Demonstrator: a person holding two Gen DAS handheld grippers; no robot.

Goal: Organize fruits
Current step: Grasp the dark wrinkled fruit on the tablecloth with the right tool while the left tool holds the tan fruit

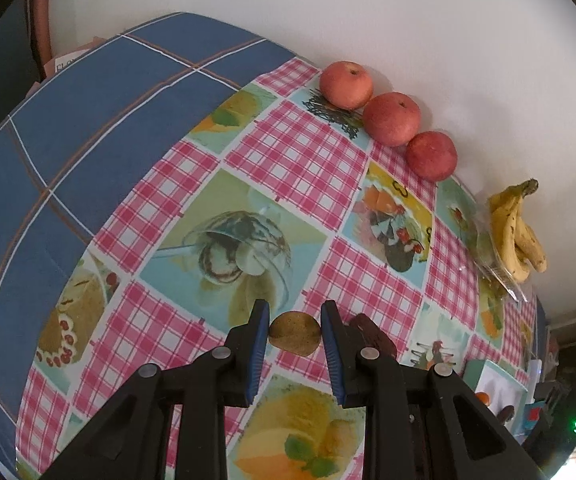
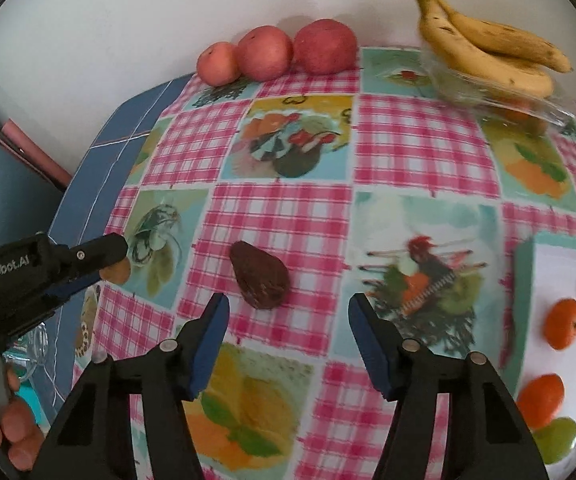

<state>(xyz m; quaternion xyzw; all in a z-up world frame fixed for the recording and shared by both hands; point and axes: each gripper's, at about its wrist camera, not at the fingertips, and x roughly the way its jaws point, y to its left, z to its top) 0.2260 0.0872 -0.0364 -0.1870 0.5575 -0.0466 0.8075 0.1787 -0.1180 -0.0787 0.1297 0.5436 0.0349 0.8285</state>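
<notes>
Holding a small brown round fruit [image 1: 295, 334] between the blue pads of my left gripper [image 1: 295, 336], I am in the carrying step of sorting this fruit; the pads are pinching it on both sides, and in the right wrist view it is showing just under the left gripper's tip [image 2: 114, 270], seemingly lifted a little off the patterned cloth of the bench [image 2: 284, 216], though I cannot tell for sure. My right gripper [image 2: 288, 312] is hanging empty with its fingers spread wide, and the dark reddish-brown avocado [image 2: 260, 276] is lying just ahead of it, slightly toward its left finger and not yet between the pads.

Far ahead of both grippers, three red apples [image 2: 280, 58] are sitting in a row against the wall, and a bunch of bananas [image 2: 487, 52] is resting on a clear plastic tray [image 2: 499, 100] ahead and to the right. Close on the right of my right gripper, a white tray with a teal edge [image 2: 523, 272] is already holding two orange fruits [image 2: 563, 322] and a green one [image 2: 557, 438].

I am judging that the small fruit belongs with a group, probably in the white tray, so the next move is calling for a steady pinch while I am carrying it rightward past the avocado. My right gripper needs to advance and centre on the avocado before closing.
</notes>
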